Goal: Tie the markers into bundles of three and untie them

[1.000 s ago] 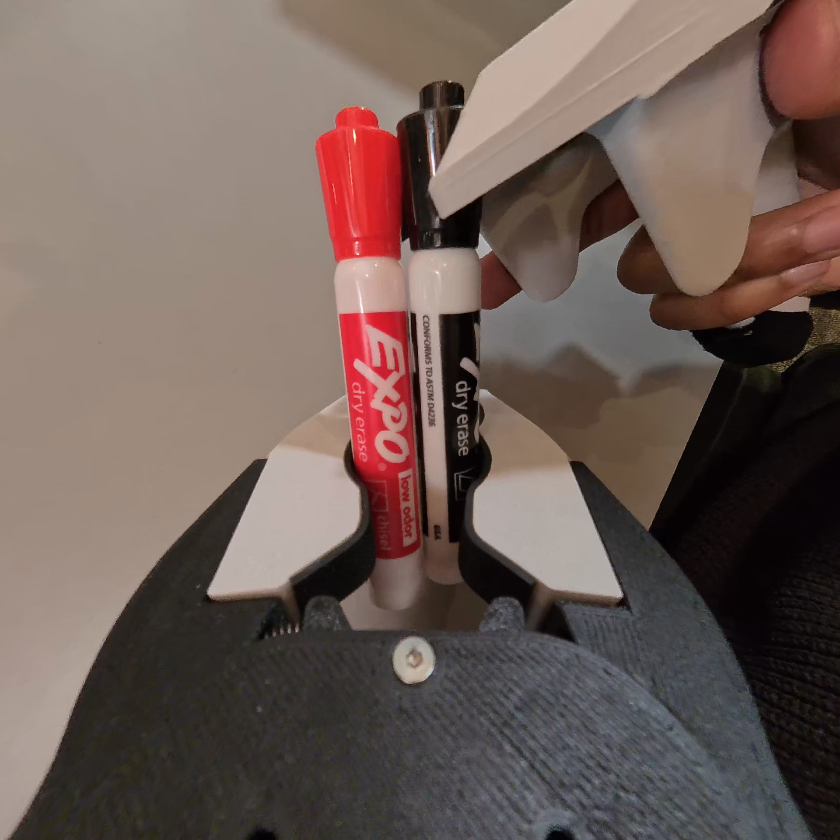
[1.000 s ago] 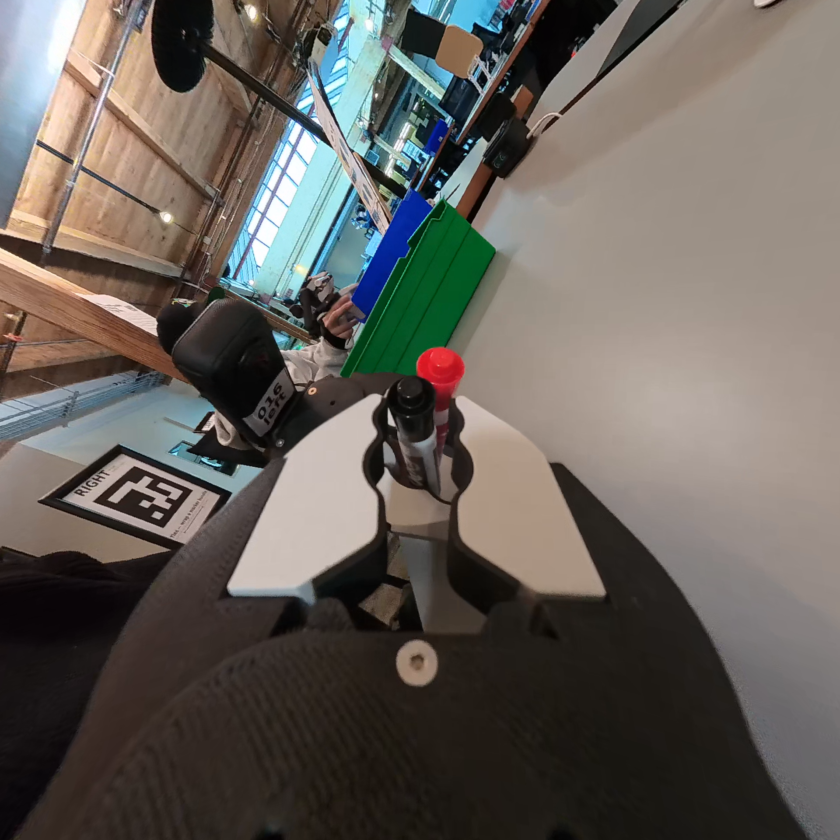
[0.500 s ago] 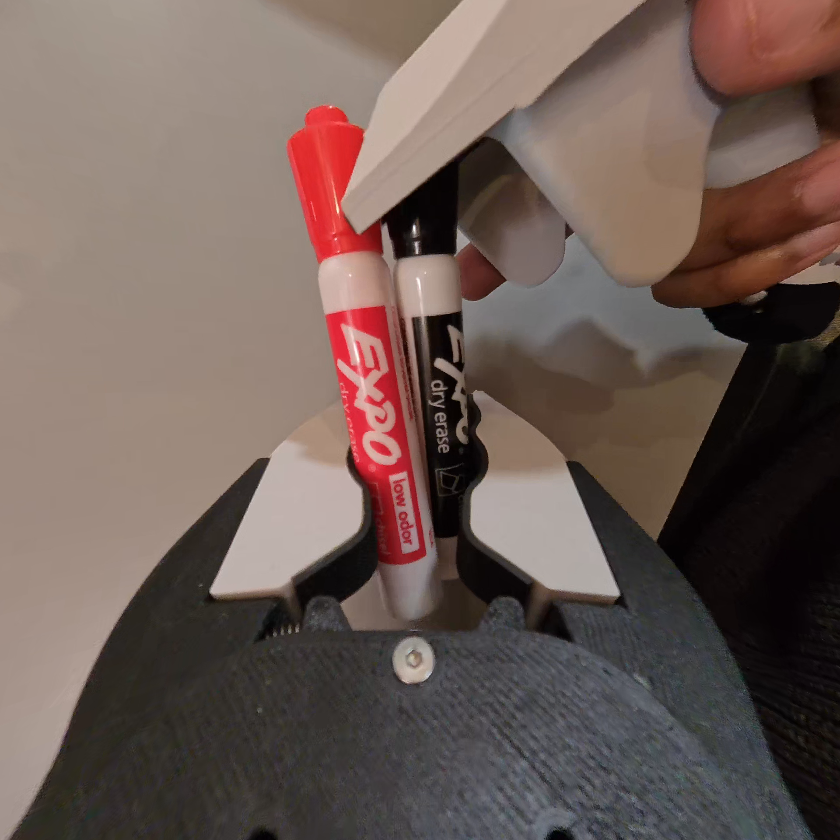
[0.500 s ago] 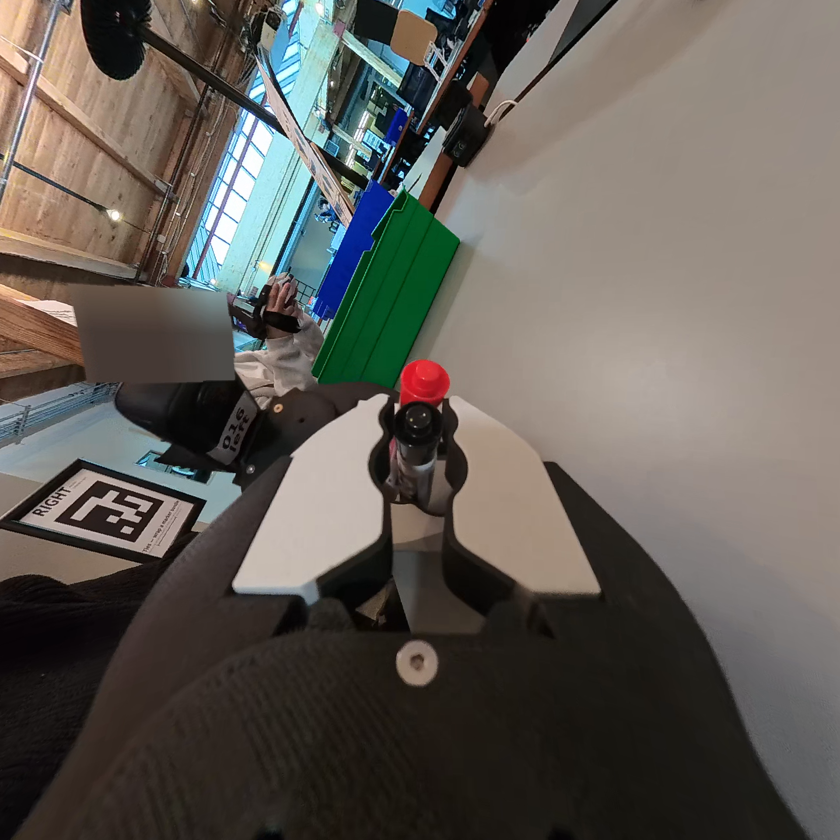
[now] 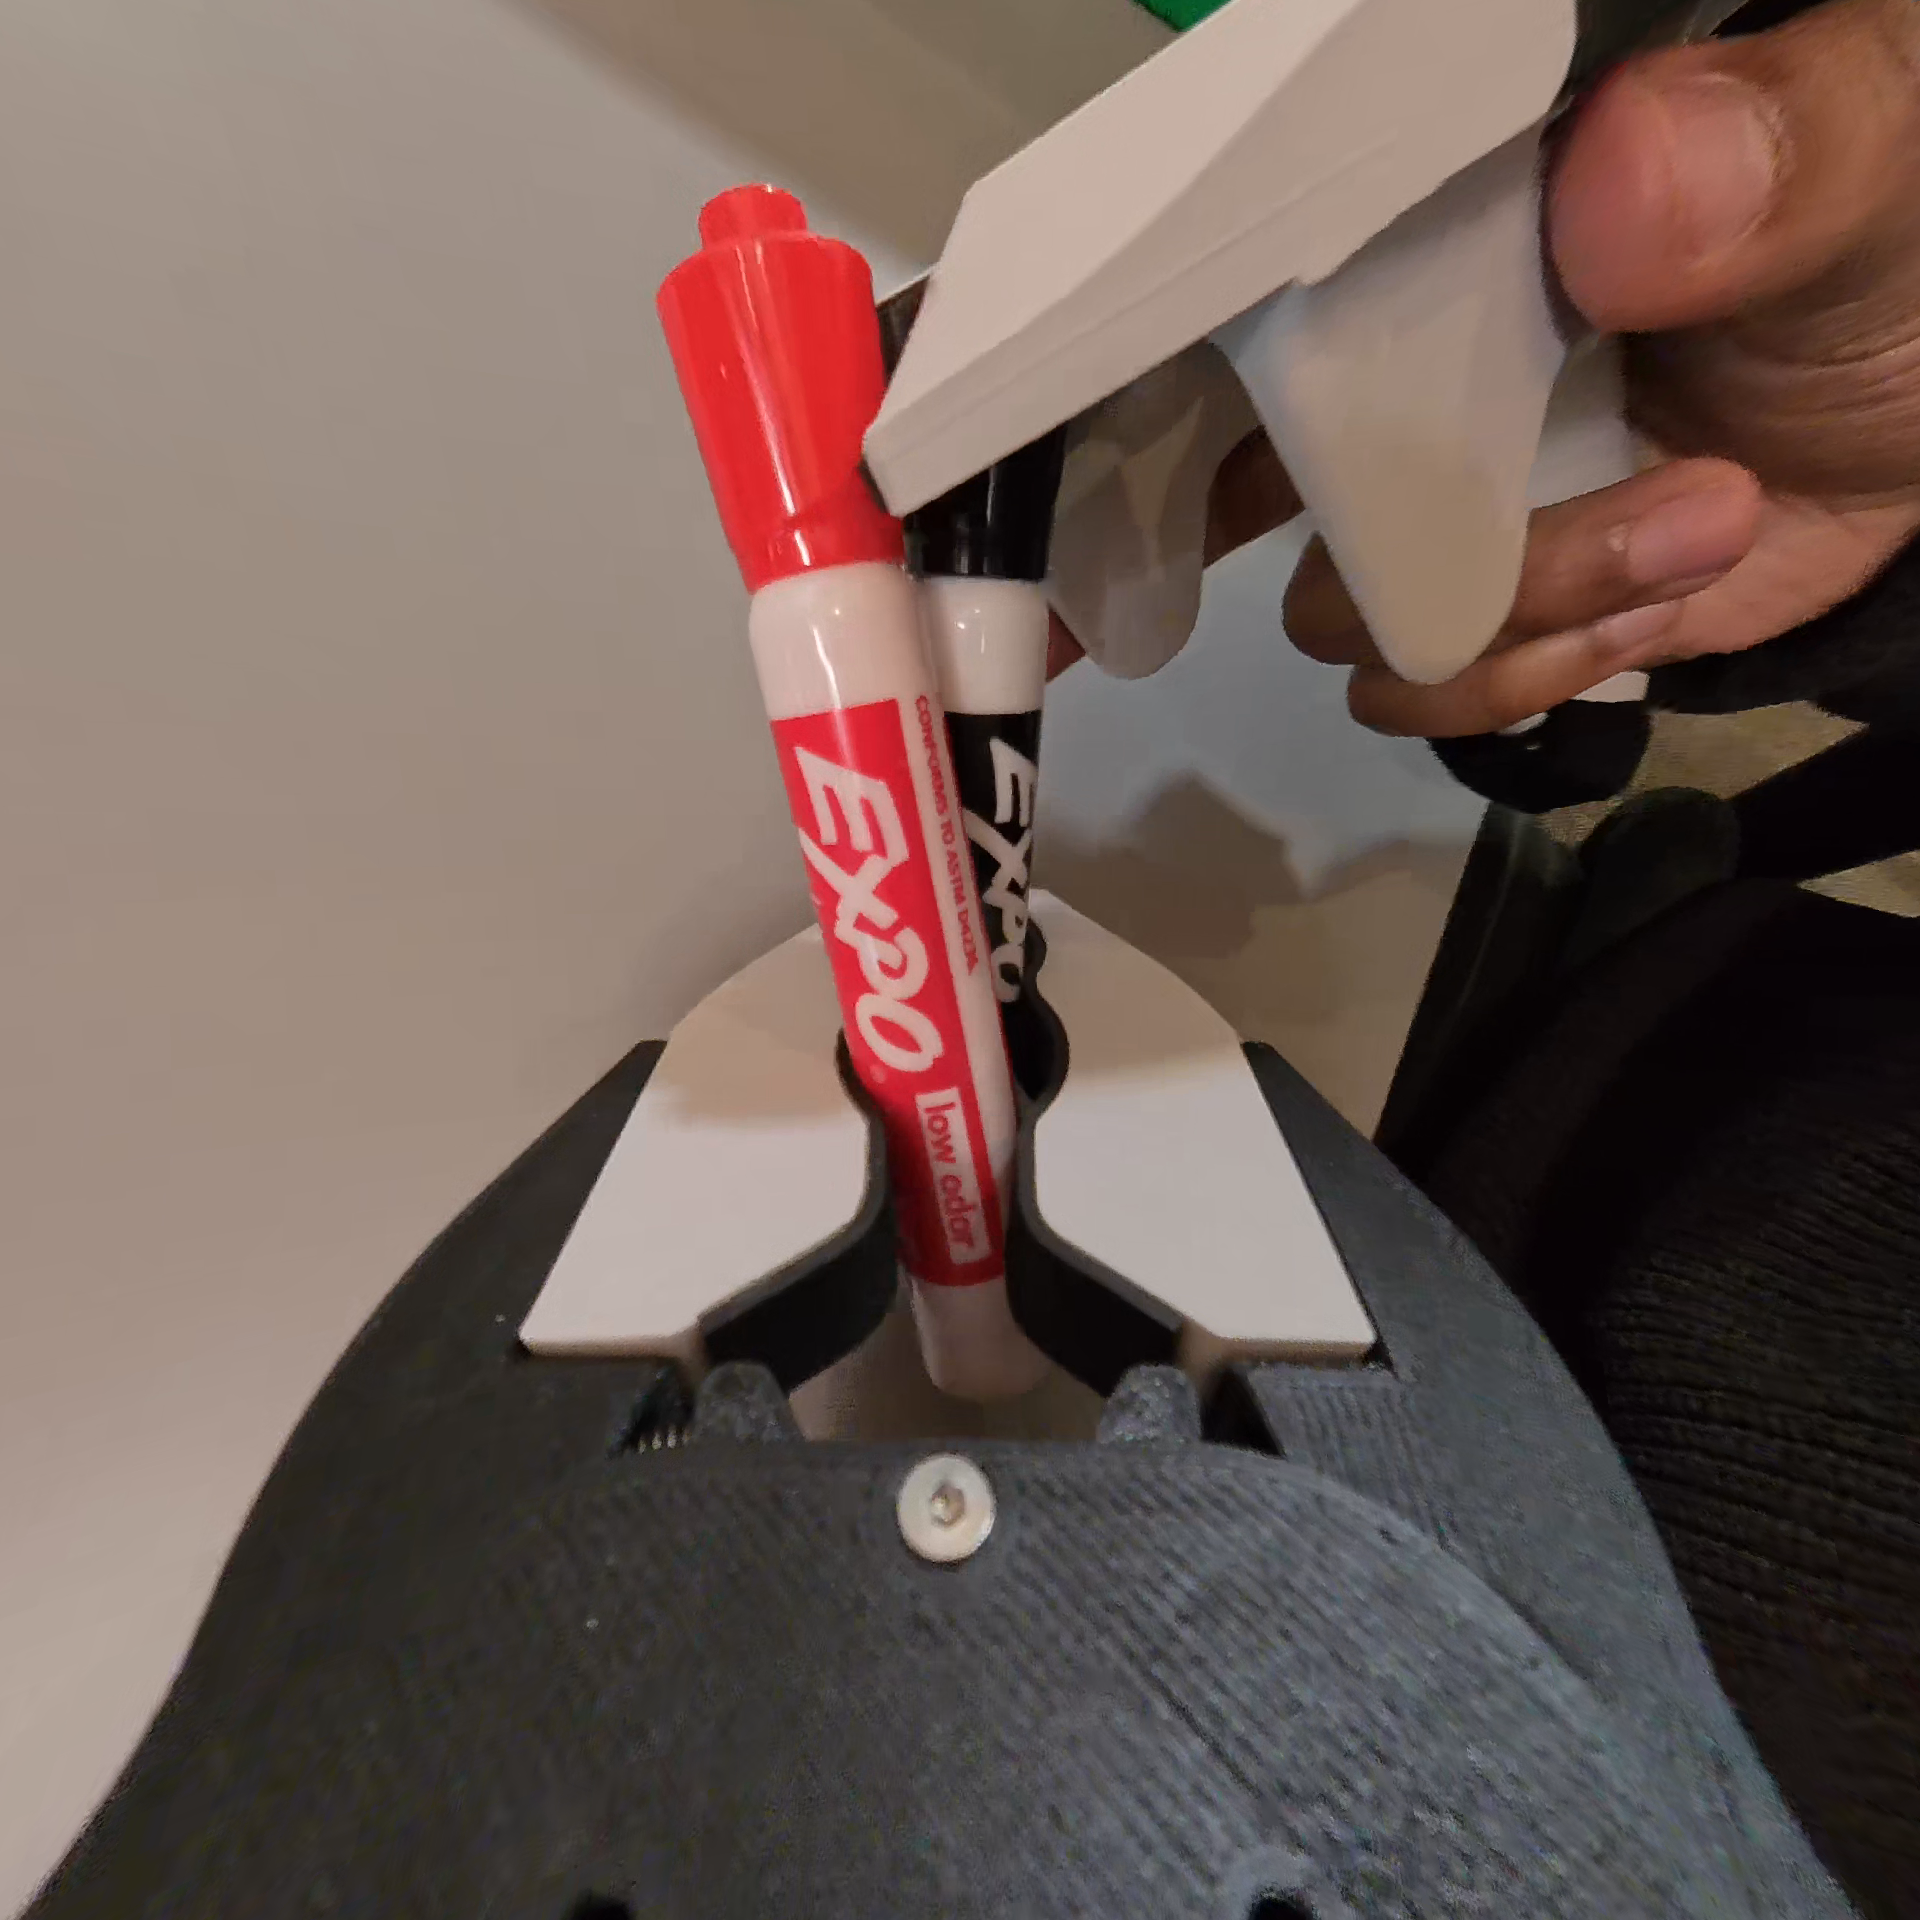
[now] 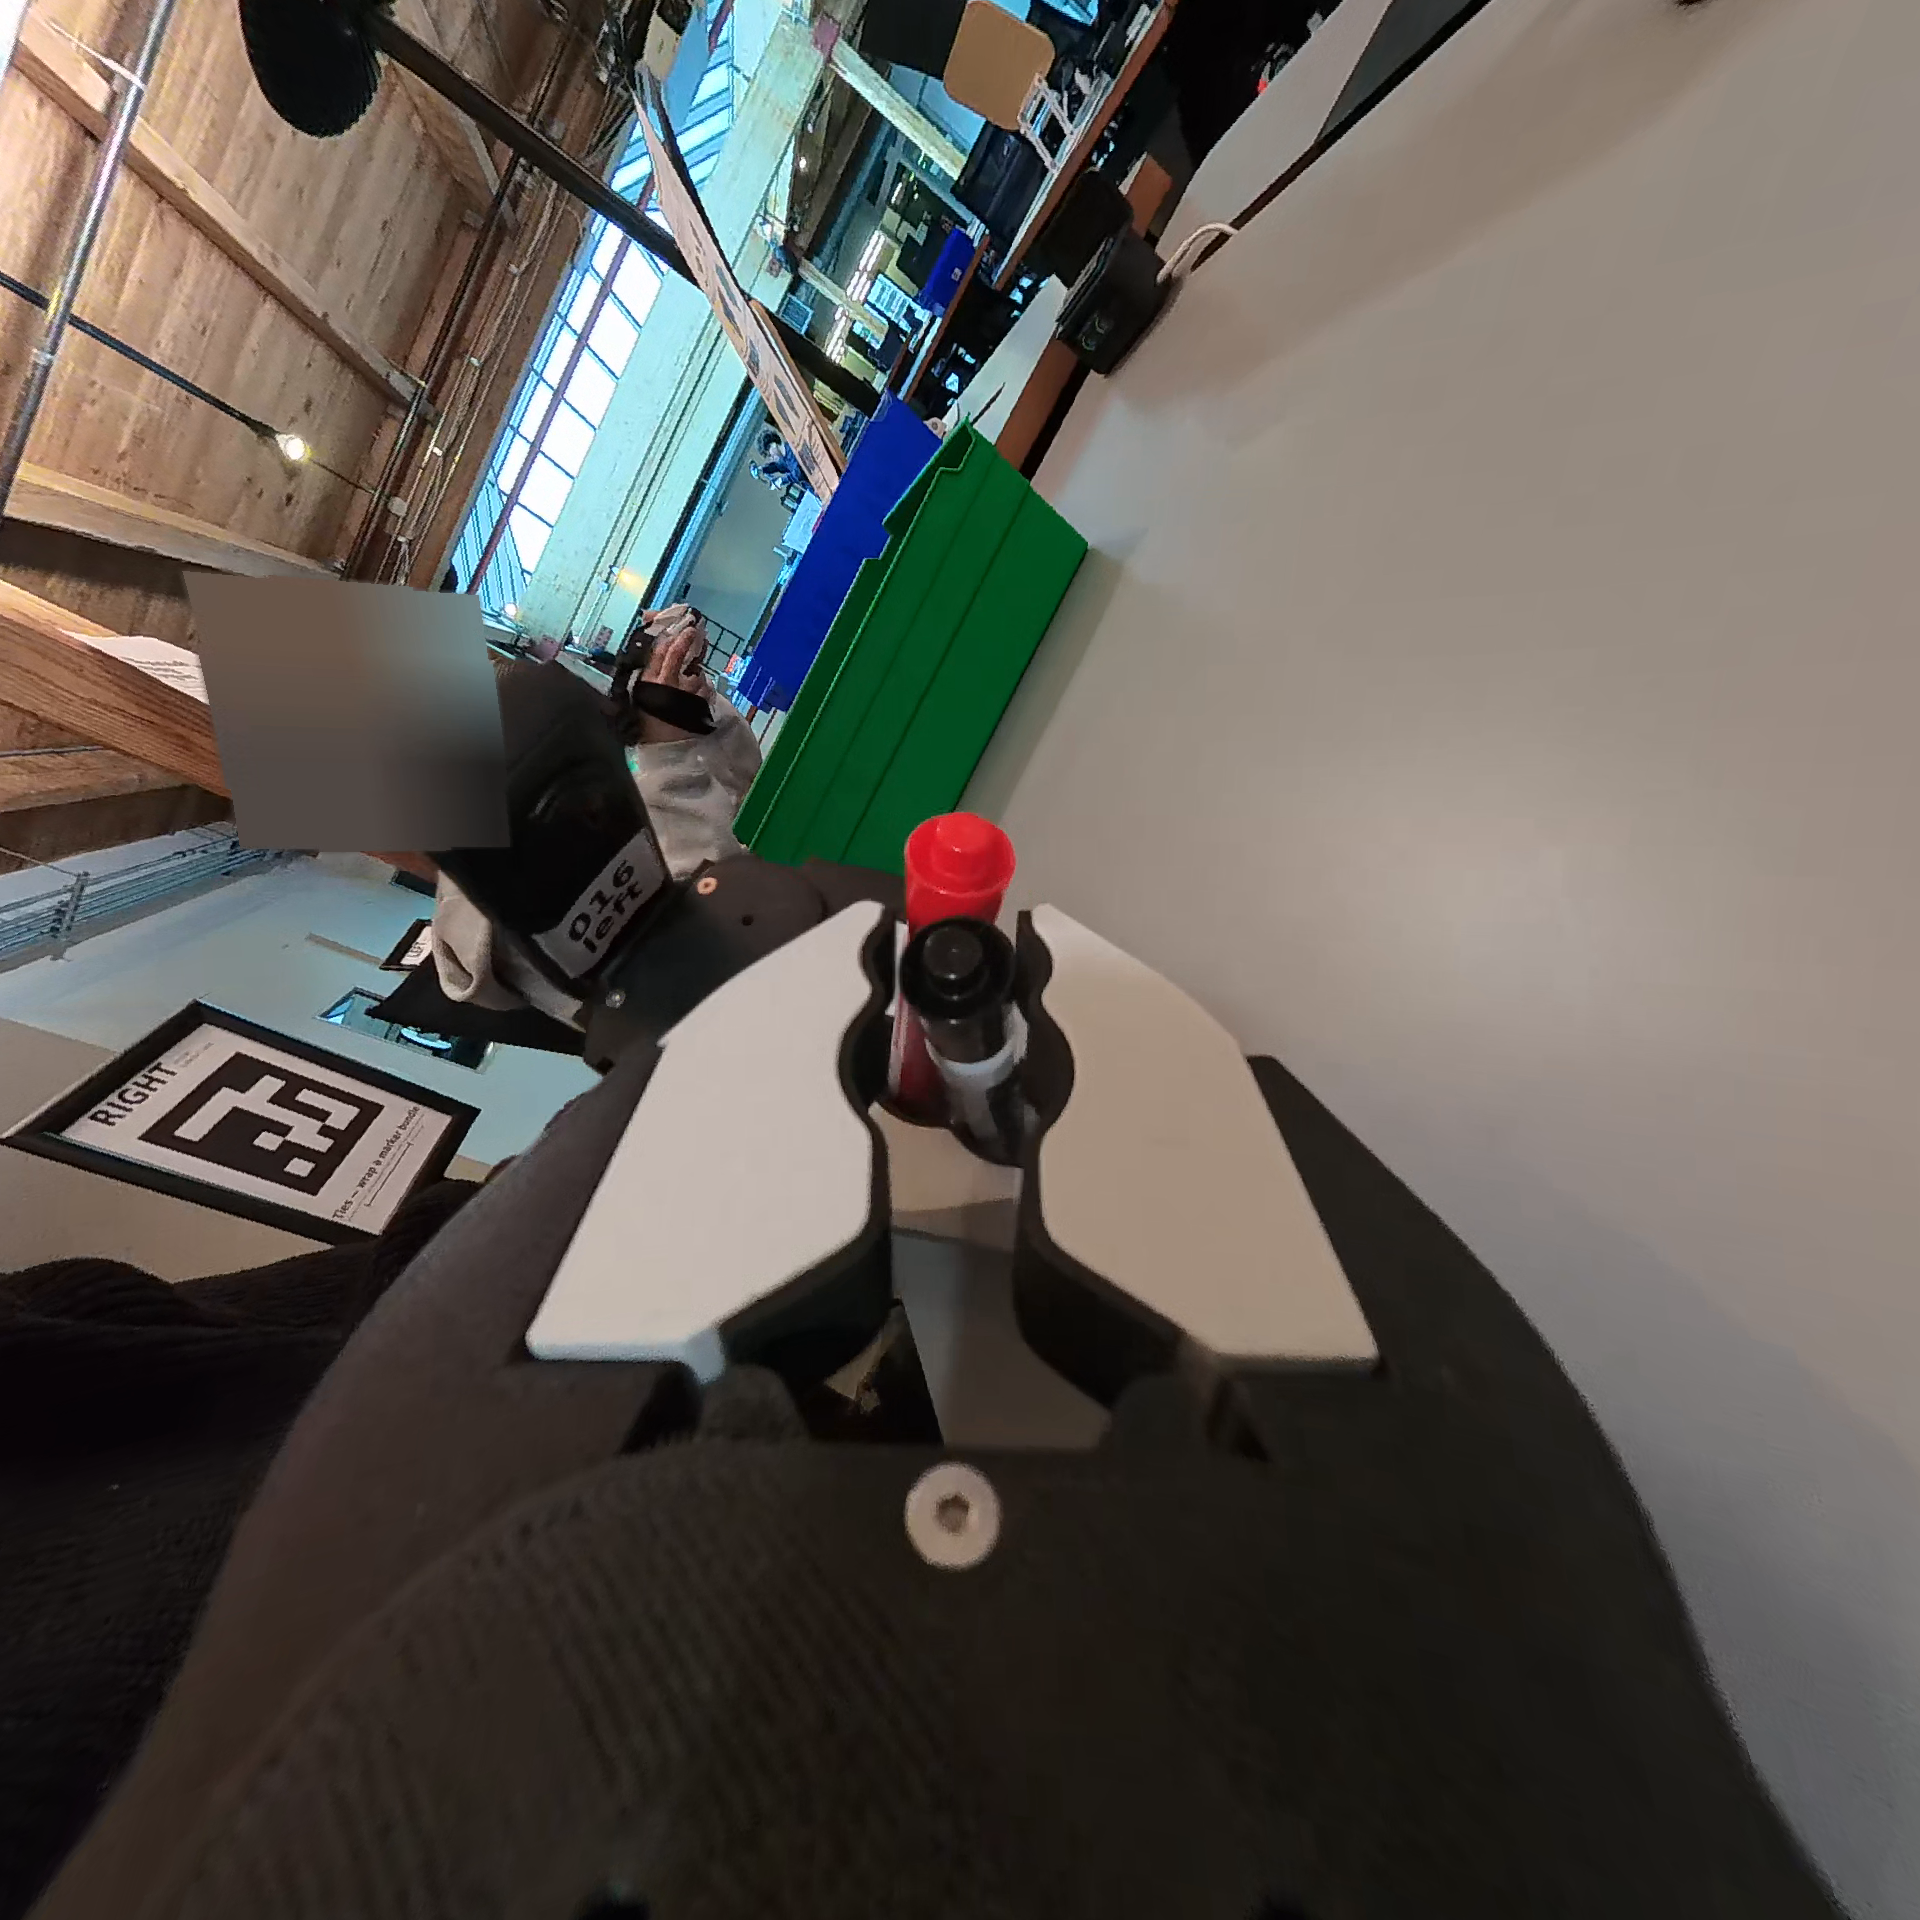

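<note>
The left gripper (image 5: 951,1049) is pinching the lower barrels of a red marker (image 5: 883,831) and a black marker (image 5: 1003,748) together. The right gripper (image 6: 954,1003) is closing its jaws around the black marker's cap — both markers are held off the pale surface (image 6: 1558,727). A green bin (image 6: 935,644) and blue bin (image 6: 862,540) are standing at the far edge, their contents hidden.

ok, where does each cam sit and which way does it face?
Left wrist view: on the left claw, looking along its fingers at the red-capped dry-erase marker and black-capped dry-erase marker it clamps; the right claw and a hand show.
Right wrist view: on the right claw, rolled sideways, sighting down onto both markers' caps over the white tabletop; green plastic bin beyond.
Shared: both markers, both claws.
</note>
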Demonstrator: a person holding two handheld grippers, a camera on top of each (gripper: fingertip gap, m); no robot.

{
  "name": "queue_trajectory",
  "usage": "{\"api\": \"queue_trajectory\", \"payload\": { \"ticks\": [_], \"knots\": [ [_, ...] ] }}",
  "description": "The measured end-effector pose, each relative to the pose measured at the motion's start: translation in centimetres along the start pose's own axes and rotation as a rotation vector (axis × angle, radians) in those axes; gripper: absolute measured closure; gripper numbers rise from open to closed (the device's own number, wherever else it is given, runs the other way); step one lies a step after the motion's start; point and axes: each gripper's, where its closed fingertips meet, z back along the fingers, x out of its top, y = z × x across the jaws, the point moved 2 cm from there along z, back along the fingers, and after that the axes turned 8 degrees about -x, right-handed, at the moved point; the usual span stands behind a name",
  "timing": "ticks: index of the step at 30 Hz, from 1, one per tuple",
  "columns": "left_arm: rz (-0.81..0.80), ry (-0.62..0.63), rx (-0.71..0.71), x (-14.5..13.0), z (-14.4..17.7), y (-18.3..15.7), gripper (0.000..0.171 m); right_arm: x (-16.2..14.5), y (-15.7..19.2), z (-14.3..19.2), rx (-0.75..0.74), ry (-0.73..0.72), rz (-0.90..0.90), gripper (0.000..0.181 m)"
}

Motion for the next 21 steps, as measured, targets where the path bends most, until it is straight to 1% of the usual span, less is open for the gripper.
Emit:
{"api": "queue_trajectory", "payload": {
  "ticks": [3, 5, 7, 9, 12, 14, 17, 19, 21],
  "knots": [
    [0.062, -0.021, -0.079, 0.1, 0.0, -0.5, 0.152, 0.6, -0.1, 0.4, -0.002, 0.004, 0.031, 0.146],
    [0.093, -0.025, -0.098, 0.0, 0.1, -0.4, 0.152, 1.4, -0.3, 1.0, -0.005, -0.005, 0.071, 0.137],
    [0.092, -0.012, -0.079, -0.2, 0.3, 0.1, 0.152, 2.2, -0.2, 1.9, -0.002, -0.011, 0.146, 0.139],
    [0.059, 0.028, -0.036, -0.5, 0.5, 0.6, 0.152, 2.7, 0.2, 2.7, -0.005, -0.011, 0.268, 0.139],
    [-0.028, 0.121, 0.041, -1.2, 1.1, 1.1, 0.151, 2.6, 1.0, 3.3, -0.065, 0.014, 0.552, 0.142],
    [-0.047, 0.181, 0.006, -1.8, 1.1, 0.5, 0.151, 1.8, 1.3, 3.3, -0.125, 0.049, 0.762, 0.143],
    [-0.083, 0.275, -0.023, -2.9, 0.8, -0.3, 0.151, -0.5, 1.6, 2.7, -0.178, 0.144, 1.048, 0.147],
    [-0.132, 0.350, -0.022, -3.6, 0.6, -0.8, 0.151, -2.3, 1.8, 2.2, -0.190, 0.221, 1.178, 0.148],
    [-0.168, 0.405, -0.039, -4.1, 0.5, -1.7, 0.151, -4.0, 2.1, 1.8, -0.178, 0.295, 1.252, 0.148]
  ]
}}
